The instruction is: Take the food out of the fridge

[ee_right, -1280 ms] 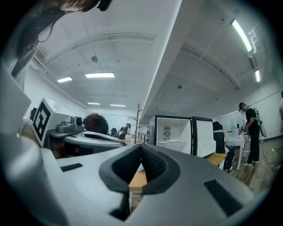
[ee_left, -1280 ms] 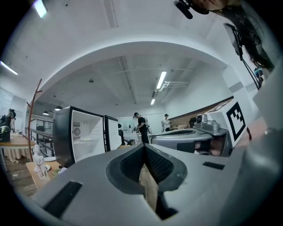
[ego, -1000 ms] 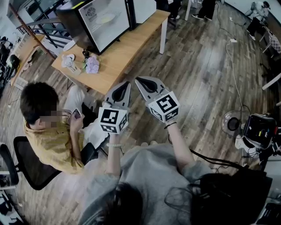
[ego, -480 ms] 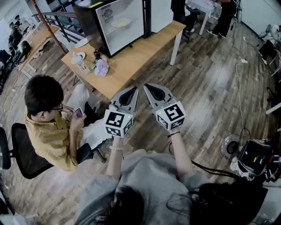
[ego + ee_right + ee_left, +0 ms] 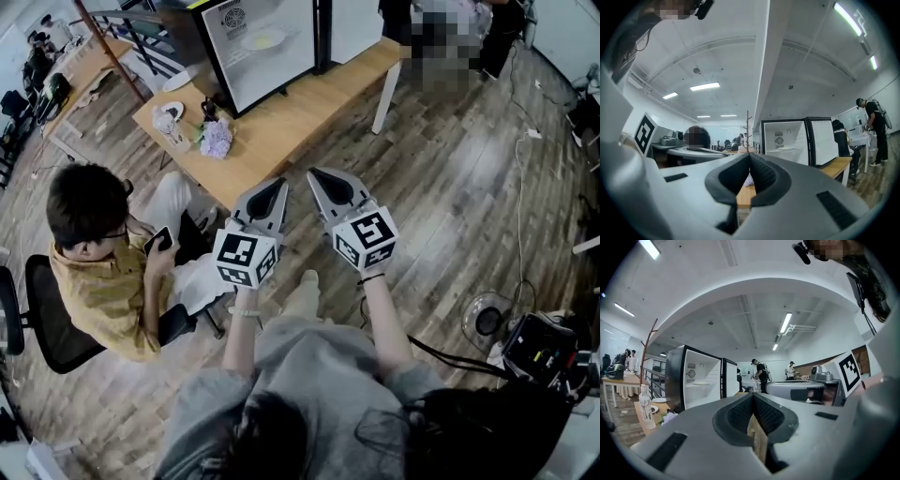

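Observation:
A small black fridge [image 5: 246, 47] stands on a wooden table [image 5: 291, 112] with its door [image 5: 349, 23] swung open. On its white shelf lies a plate of pale food [image 5: 265, 39]. My left gripper [image 5: 278, 184] and right gripper [image 5: 313, 174] hover side by side just short of the table's near edge, both pointing level at the fridge, both shut and empty. In the left gripper view the fridge [image 5: 693, 380] is ahead to the left of the closed jaws of the left gripper [image 5: 753, 397]. The right gripper view has the fridge [image 5: 787, 140] right of the right gripper [image 5: 749, 157].
A person in a yellow shirt [image 5: 98, 253] sits on a chair at the left, close to the table's corner, holding a phone. A bunch of pale flowers [image 5: 217, 141], a bottle and a plate [image 5: 178, 82] stand on the table left of the fridge. A fan [image 5: 487, 319] sits on the floor at the right.
Both grippers have moved forward together toward the table and fridge, which now lie nearer in the head view. Their jaws stay shut. The seated person has not moved.

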Available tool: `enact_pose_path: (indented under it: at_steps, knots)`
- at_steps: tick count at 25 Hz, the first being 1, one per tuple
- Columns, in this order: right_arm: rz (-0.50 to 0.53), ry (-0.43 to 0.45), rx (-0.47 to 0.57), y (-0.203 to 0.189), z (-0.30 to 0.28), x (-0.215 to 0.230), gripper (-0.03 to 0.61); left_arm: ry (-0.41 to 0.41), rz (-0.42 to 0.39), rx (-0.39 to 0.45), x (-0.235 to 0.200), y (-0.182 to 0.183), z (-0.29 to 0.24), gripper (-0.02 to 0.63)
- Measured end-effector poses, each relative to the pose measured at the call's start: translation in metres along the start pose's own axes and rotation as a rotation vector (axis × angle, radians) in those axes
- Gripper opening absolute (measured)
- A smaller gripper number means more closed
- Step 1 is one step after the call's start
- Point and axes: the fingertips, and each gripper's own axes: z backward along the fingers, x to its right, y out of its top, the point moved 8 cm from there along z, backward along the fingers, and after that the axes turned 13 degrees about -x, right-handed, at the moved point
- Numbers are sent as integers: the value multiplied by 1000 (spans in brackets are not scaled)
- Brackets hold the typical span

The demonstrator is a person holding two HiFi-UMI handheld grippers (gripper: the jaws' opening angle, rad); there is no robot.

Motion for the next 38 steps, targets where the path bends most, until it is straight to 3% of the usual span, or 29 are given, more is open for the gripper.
enact_pose_path:
  at_steps: [9, 18, 38]
  knots:
    - [-41, -25, 9, -7, -22, 49, 9, -30, -1, -2, -16, 6, -55, 8]
    - [32, -14, -24, 18, -68, 116, 9, -40, 39, 66, -51, 28, -125, 8]
    - [11, 120, -37, 24, -172, 143, 9, 101, 88, 56, -125, 29, -152, 8]
